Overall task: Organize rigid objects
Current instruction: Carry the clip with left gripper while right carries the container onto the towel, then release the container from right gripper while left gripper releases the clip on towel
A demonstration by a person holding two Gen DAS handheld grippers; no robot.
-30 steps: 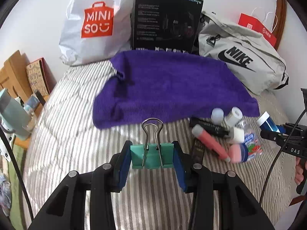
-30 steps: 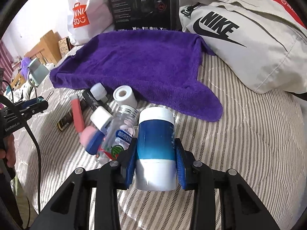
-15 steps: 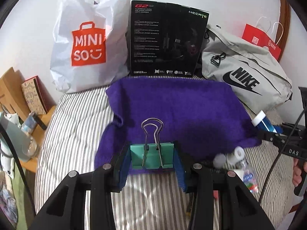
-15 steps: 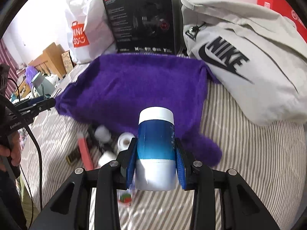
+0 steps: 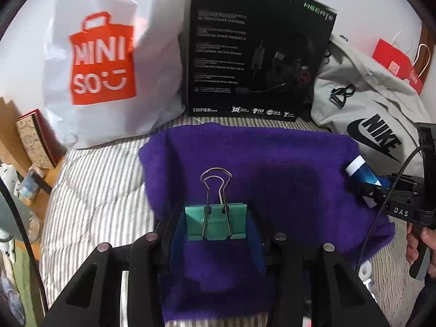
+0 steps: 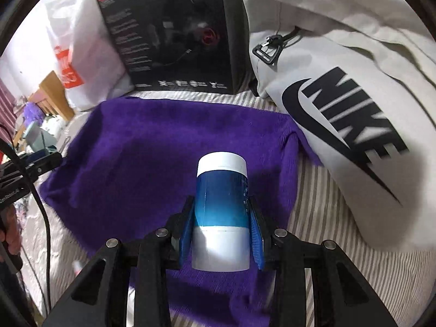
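My left gripper point(image 5: 216, 223) is shut on a teal binder clip point(image 5: 216, 222) with silver wire handles, held above the near part of a purple towel point(image 5: 272, 169) on the striped bed. My right gripper point(image 6: 221, 229) is shut on a blue bottle with a white cap point(image 6: 221, 204), held over the towel point(image 6: 152, 147). The bottle point(image 5: 363, 173) and the right gripper also show at the right of the left wrist view, over the towel's right edge. The left gripper's tip point(image 6: 41, 163) shows at the left of the right wrist view.
Behind the towel stand a white Miniso bag point(image 5: 106, 60), a black headset box point(image 5: 256, 54) and a grey Nike bag point(image 5: 376, 120). A red paper bag point(image 5: 395, 65) is at the far right. A wooden bedside stand with small items point(image 5: 30, 147) is at the left.
Both grippers have moved forward from the pile of small items to above the purple towel, carrying the clip and the bottle. The pile has dropped out of view.
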